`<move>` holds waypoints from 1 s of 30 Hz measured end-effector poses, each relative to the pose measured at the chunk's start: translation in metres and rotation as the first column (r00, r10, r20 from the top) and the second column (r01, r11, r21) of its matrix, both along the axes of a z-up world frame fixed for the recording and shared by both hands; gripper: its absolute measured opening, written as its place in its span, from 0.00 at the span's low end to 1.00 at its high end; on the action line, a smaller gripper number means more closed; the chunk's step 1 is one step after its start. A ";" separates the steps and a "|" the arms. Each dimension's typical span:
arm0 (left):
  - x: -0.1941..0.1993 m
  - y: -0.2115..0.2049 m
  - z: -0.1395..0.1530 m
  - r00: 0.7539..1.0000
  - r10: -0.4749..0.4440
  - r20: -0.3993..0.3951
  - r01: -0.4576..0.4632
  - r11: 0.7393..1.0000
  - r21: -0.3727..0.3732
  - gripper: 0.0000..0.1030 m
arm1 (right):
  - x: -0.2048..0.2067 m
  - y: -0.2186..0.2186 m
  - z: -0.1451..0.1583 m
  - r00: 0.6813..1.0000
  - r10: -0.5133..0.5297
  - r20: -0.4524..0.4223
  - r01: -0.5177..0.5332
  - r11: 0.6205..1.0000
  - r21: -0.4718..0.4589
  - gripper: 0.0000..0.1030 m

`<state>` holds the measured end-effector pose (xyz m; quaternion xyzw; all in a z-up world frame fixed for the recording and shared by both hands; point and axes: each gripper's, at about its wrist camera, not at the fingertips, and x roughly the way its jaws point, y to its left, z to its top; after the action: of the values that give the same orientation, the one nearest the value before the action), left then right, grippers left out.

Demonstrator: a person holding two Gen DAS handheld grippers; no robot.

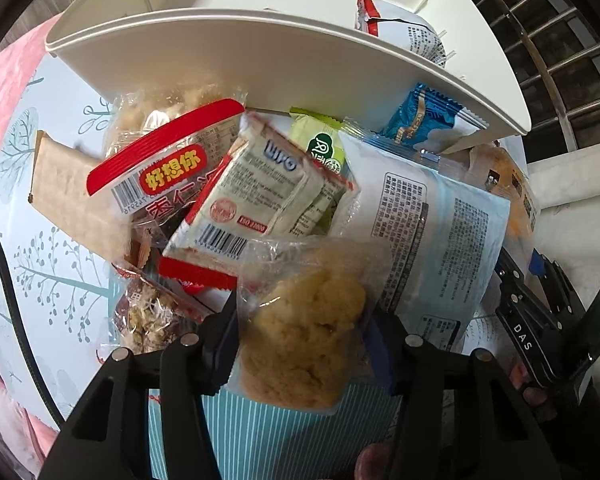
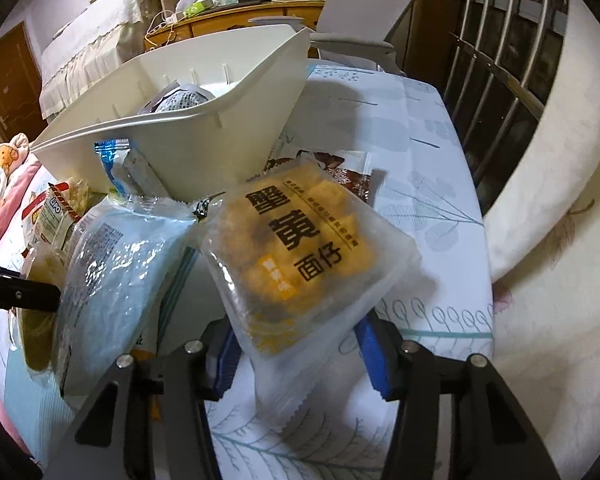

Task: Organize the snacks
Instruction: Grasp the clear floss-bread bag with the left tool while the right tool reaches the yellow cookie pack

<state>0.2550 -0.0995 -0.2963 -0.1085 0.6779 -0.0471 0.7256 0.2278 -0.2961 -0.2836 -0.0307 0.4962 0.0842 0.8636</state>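
Note:
My left gripper (image 1: 304, 352) is shut on a clear packet of brown crumbly snack (image 1: 308, 332), its blue pads pressing both sides. Behind it lies a heap: a red-and-white packet (image 1: 172, 160), a Lipo packet (image 1: 260, 184), a green packet (image 1: 320, 144), a blue packet (image 1: 424, 120) and a large pale bag (image 1: 432, 220). A white bin (image 1: 260, 40) leans over the heap with one packet (image 1: 400, 28) inside. My right gripper (image 2: 300, 360) is shut on a clear packet of yellow snack with black characters (image 2: 300, 248), beside the white bin (image 2: 204, 120).
The table wears a cloth with a pale tree pattern (image 2: 420, 208); its right edge drops off near a white cushion (image 2: 560, 220). A grey chair (image 2: 364, 20) stands behind the table, with window bars (image 2: 500, 40) to its right. A brown cracker packet (image 1: 72, 192) and a nut packet (image 1: 152, 316) lie left.

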 end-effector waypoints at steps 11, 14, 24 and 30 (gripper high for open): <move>-0.017 0.002 0.035 0.995 -0.040 0.090 0.041 0.999 -0.014 0.51 | -0.032 -0.004 0.023 0.997 -0.071 0.007 0.071 0.997 0.004 0.41; -0.025 0.007 0.048 0.991 -0.051 0.120 0.053 0.998 -0.013 0.51 | -0.041 -0.005 0.029 0.996 -0.091 0.002 0.091 0.996 0.000 0.00; -0.052 0.037 0.086 0.979 -0.043 0.198 0.051 0.998 -0.034 0.51 | -0.069 -0.005 0.050 0.991 -0.131 0.042 0.128 0.990 0.065 0.00; -0.059 0.043 0.091 0.980 -0.034 0.197 0.043 0.998 -0.043 0.51 | -0.061 -0.011 0.058 0.984 -0.178 -0.017 0.179 0.976 0.127 0.00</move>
<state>0.1960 -0.0566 -0.2054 -0.1071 0.6037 -0.0877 0.7851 0.1663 -0.3075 -0.2251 0.0696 0.4930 0.0378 0.8664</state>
